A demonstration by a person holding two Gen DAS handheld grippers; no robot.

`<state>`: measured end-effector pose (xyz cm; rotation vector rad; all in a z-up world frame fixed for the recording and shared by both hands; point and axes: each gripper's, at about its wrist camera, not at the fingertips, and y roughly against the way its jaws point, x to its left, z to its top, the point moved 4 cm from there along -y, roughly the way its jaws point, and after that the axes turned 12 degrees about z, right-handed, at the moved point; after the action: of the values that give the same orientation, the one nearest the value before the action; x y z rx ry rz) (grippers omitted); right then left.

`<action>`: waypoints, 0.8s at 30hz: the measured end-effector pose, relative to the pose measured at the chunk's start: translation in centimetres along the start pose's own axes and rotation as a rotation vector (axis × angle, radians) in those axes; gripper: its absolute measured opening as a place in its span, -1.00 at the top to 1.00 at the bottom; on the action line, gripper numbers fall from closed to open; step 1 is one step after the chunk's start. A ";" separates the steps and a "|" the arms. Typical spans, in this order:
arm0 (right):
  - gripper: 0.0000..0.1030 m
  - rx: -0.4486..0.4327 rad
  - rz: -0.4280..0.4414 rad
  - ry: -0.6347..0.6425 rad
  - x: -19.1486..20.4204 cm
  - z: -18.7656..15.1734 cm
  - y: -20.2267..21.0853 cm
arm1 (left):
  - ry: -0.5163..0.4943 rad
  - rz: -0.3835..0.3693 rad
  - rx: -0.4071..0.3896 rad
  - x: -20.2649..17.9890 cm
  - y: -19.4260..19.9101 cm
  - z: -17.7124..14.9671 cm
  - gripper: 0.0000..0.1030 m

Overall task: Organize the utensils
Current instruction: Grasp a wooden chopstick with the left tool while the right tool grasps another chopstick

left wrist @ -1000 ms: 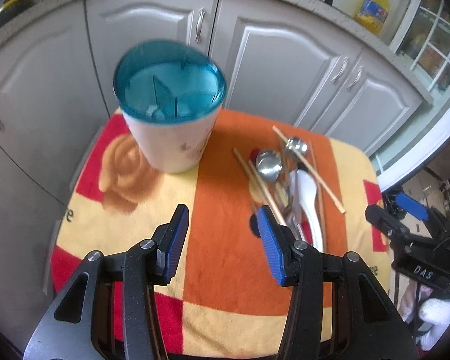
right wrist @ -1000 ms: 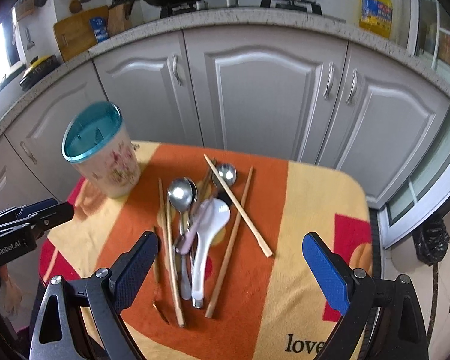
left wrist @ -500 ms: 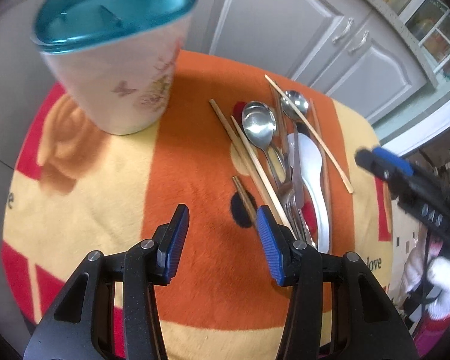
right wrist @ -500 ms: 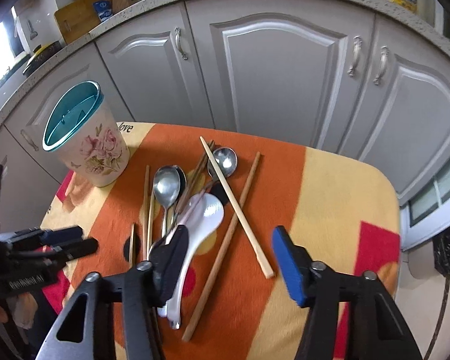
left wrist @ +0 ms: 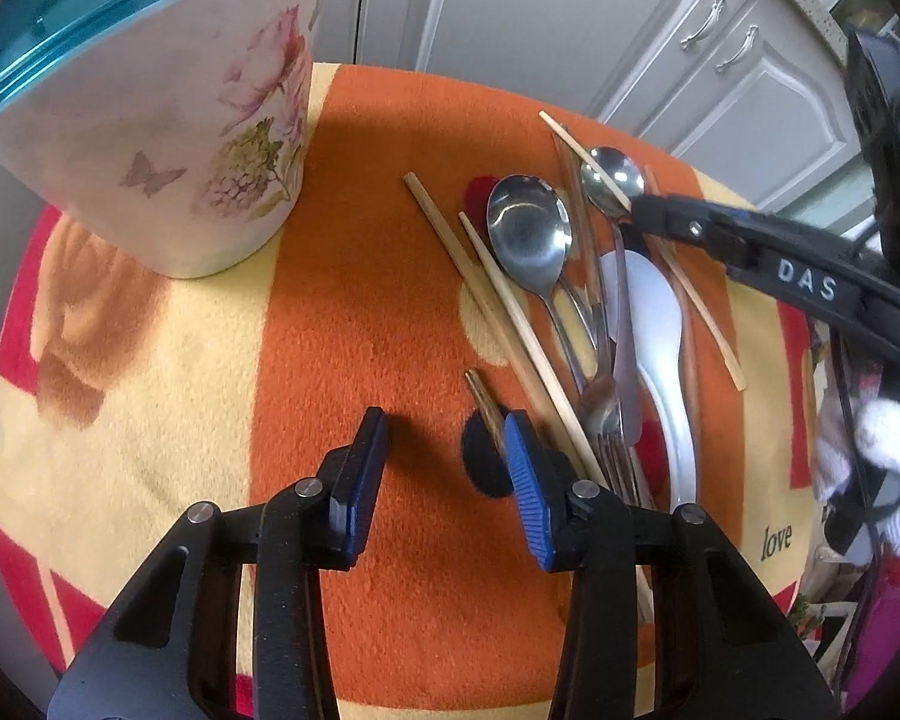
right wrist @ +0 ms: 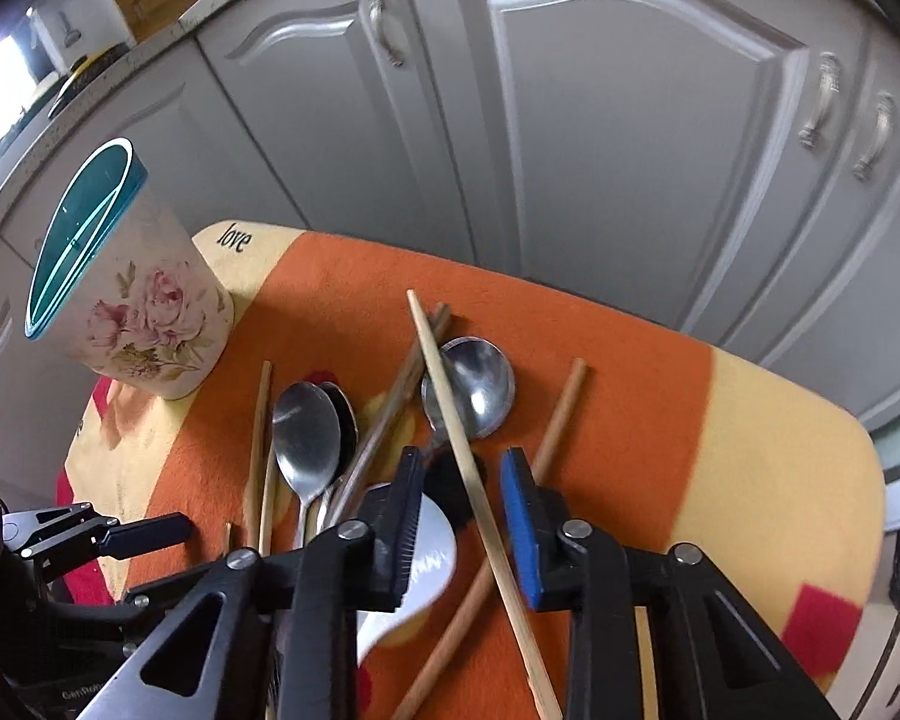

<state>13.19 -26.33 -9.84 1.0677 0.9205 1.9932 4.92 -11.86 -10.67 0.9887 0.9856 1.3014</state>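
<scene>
A floral utensil holder [left wrist: 210, 120] with a teal slotted lid stands at the back left of the towel. Metal spoons [left wrist: 528, 228], a white ceramic spoon [left wrist: 654, 312], a fork [left wrist: 612, 420] and several chopsticks lie in a pile to its right. My left gripper [left wrist: 447, 462] hovers low over the towel with its jaws closing and nothing between them. A short dark chopstick [left wrist: 483, 396] ends by its right finger. My right gripper [right wrist: 462, 480] is closing astride a light chopstick [right wrist: 450, 408] that lies over a spoon [right wrist: 480, 384]. Its pads stand clear of the stick.
An orange, yellow and red towel [left wrist: 330, 300] covers the small table. Grey cabinet doors [right wrist: 630, 150] stand close behind it. A brown chopstick [right wrist: 558, 414] lies just right of my right gripper. A white-gloved hand [left wrist: 888, 450] holds that gripper at the right edge.
Both grippers have come down closer to the utensils. The right jaws have narrowed a lot and now straddle the light chopstick. The left jaws have narrowed slightly.
</scene>
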 end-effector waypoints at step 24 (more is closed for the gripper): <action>0.92 0.083 0.031 0.089 0.5 2.6 -2.0 | -0.044 -0.041 0.038 -1.6 -0.1 0.1 0.57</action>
<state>15.71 -24.19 -10.17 1.0514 1.0469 2.0572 5.00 -13.44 -10.67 1.0174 0.9950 1.2260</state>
